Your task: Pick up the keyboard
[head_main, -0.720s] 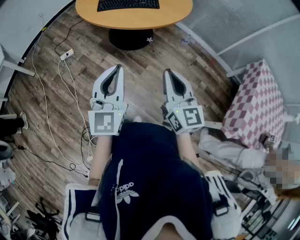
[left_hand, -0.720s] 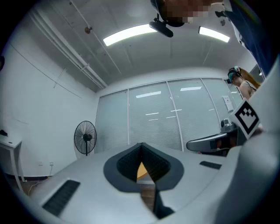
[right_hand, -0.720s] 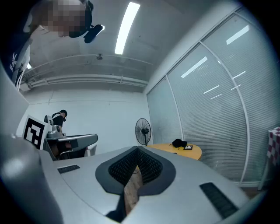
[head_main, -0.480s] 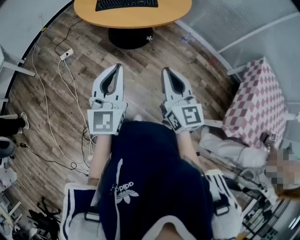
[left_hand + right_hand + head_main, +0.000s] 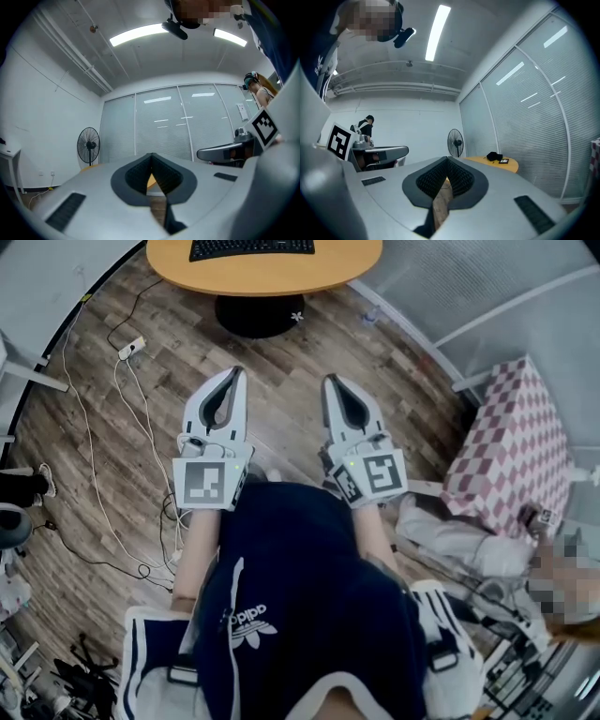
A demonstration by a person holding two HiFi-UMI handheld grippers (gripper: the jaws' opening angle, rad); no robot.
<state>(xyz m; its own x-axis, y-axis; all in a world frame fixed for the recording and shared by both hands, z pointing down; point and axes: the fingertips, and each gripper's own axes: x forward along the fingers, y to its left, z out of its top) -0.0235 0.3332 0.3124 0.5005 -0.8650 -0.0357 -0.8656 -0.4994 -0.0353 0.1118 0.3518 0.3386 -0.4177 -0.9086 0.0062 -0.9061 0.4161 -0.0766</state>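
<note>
White plastic left gripper (image 5: 232, 377) and right gripper (image 5: 330, 382) are held level and side by side over the wood floor, jaws pressed together and empty, probably because nothing is within reach. The flat black keyboard (image 5: 251, 247) lies untouched, well ahead on the round orange wooden desk (image 5: 281, 276).

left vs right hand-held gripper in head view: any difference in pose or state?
Cube: the left hand-held gripper shows its marker cube face-on; on the right hand-held gripper it is turned, two faces showing. Lean: the left angles slightly right, the right slightly left, so the tips converge. Shared: both shut, empty, over the floor, short of the table bearing the keyboard.
</note>
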